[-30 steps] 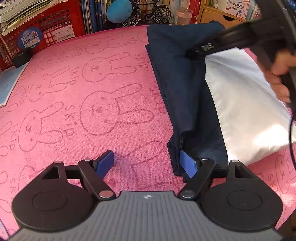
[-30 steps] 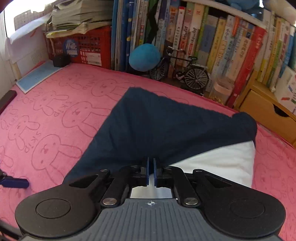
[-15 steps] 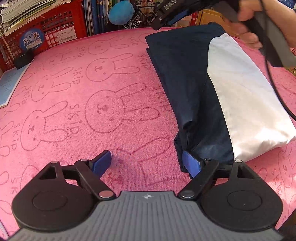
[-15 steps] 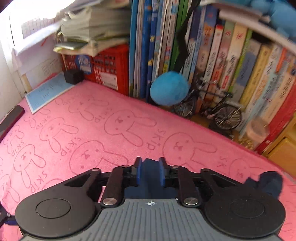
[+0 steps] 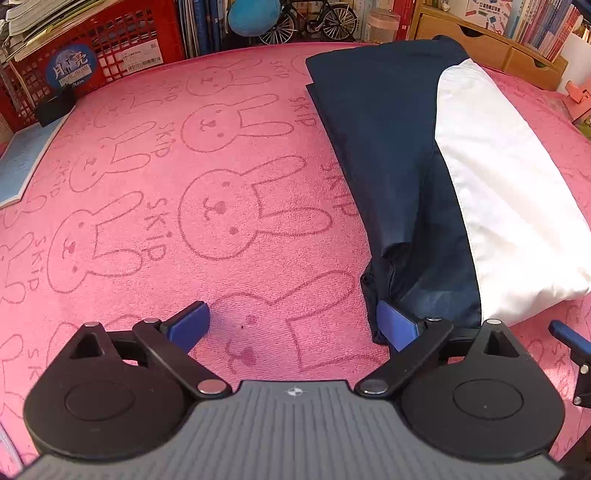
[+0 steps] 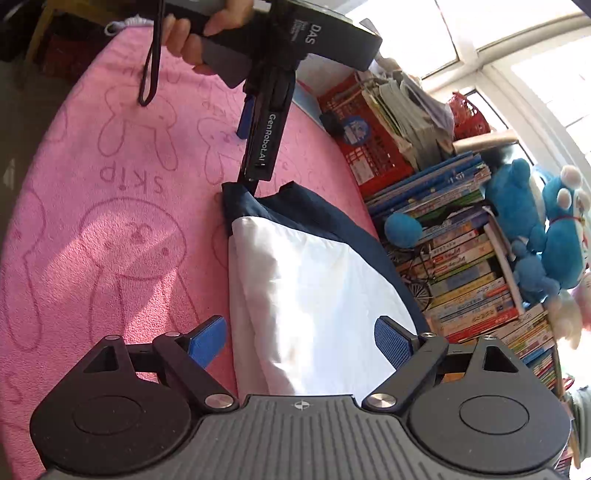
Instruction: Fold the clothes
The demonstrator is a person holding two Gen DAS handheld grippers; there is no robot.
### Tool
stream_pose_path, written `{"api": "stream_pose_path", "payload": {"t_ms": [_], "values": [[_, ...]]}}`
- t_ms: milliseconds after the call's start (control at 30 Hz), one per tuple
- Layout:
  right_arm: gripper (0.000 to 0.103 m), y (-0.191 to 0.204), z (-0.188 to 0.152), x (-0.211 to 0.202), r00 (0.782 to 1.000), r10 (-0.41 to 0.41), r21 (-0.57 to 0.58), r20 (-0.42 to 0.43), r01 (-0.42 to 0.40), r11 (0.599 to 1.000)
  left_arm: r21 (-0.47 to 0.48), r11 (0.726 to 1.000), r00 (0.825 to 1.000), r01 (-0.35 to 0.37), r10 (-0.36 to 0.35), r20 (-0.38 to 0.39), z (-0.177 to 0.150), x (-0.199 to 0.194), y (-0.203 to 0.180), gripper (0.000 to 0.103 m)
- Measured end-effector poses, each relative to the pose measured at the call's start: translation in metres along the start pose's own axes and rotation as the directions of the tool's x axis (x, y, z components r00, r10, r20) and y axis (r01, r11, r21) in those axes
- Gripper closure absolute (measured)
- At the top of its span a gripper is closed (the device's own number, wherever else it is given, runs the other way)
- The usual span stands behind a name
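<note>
A folded navy and white garment (image 5: 388,147) lies on the pink rabbit mat (image 5: 166,229), its white half (image 5: 509,199) on the right. My left gripper (image 5: 291,326) hangs over the garment's near corner with its jaws opening wide; only mat lies between them, and the right pad sits at the navy hem. My right gripper (image 6: 301,341) is opening too, low over the white cloth (image 6: 314,288), whose end lies between its fingers with no pad pressing on it. The right wrist view also shows the left gripper (image 6: 246,155) and the hand (image 6: 207,33) holding it.
A red crate (image 5: 110,48), upright books, a blue ball (image 5: 255,14) and a model bicycle (image 5: 317,18) line the mat's far edge. Wooden drawers (image 5: 480,44) stand at the far right. A pale blue booklet (image 5: 22,162) lies on the left. Blue plush toys (image 6: 535,221) top the book stacks.
My right gripper let go of the navy cloth, rolled and swung from the garment's far end round to its white end. The left jaws widened. The navy flap now lies flat.
</note>
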State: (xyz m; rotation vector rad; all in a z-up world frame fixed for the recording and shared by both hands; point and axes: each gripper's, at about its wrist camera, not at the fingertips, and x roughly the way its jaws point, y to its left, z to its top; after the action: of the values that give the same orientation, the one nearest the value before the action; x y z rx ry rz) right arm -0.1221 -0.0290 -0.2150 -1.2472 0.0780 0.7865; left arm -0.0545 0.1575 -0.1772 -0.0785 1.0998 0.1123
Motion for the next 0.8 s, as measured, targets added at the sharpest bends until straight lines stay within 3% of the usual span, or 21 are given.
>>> {"api": "stream_pose_path", "payload": {"t_ms": [33,167,267,333,433,500,533,600,667,733,767,800], "values": [[0.014,0.003,-0.004,0.01,0.998,-0.051,-0.018,-0.035,0.051,0.999,-0.001,1.0,1.0,-0.002,0.002,-0.004,0.0,0.0,0.0,0.002],[0.01,-0.035,-0.059,0.032,0.964,-0.151,0.139,-0.218,0.184,0.973,0.009,1.0,1.0,-0.012,0.012,-0.015,0.0,0.003,0.002,0.0],[0.007,-0.053,-0.074,0.039,0.948,-0.117,0.24,-0.296,0.192,0.952,0.013,1.0,1.0,-0.006,0.007,-0.013,0.0,0.003,0.003,0.0],[0.008,-0.054,-0.07,0.046,0.943,-0.111,0.246,-0.314,0.194,0.95,0.019,0.999,0.999,-0.034,0.034,-0.031,0.003,0.003,0.0,0.0],[0.01,-0.055,-0.059,0.049,0.948,-0.116,0.265,-0.297,0.198,0.944,0.031,0.991,0.99,-0.13,0.131,-0.053,0.007,-0.012,0.002,0.023],[0.019,-0.058,-0.055,0.043,0.962,-0.093,0.316,-0.258,0.175,0.933,-0.038,0.992,0.992,-0.12,0.119,-0.05,0.005,-0.029,0.011,0.027],[0.023,-0.057,-0.052,0.042,0.967,-0.072,0.335,-0.245,0.154,0.93,-0.089,0.993,0.997,-0.076,0.073,-0.035,0.004,-0.04,0.013,0.027],[0.044,-0.055,-0.047,0.042,0.975,-0.025,0.369,-0.222,0.108,0.923,-0.2,0.979,0.999,0.048,-0.049,0.001,0.001,-0.063,0.014,0.025],[0.057,-0.052,-0.044,0.044,0.976,0.003,0.397,-0.219,0.087,0.914,-0.314,0.92,0.971,0.235,-0.238,0.029,-0.007,-0.07,0.007,0.02],[0.059,-0.052,-0.043,0.046,0.975,0.014,0.427,-0.22,0.083,0.9,-0.434,0.815,0.917,0.384,-0.392,0.076,-0.018,-0.071,-0.003,0.018],[0.061,-0.053,-0.043,0.046,0.975,0.013,0.443,-0.221,0.088,0.892,-0.503,0.75,0.89,0.429,-0.447,0.094,-0.024,-0.064,-0.01,0.018],[0.063,-0.055,-0.043,0.046,0.975,0.014,0.458,-0.222,0.091,0.884,-0.559,0.701,0.876,0.443,-0.471,0.104,-0.03,-0.054,-0.016,0.018]]}}
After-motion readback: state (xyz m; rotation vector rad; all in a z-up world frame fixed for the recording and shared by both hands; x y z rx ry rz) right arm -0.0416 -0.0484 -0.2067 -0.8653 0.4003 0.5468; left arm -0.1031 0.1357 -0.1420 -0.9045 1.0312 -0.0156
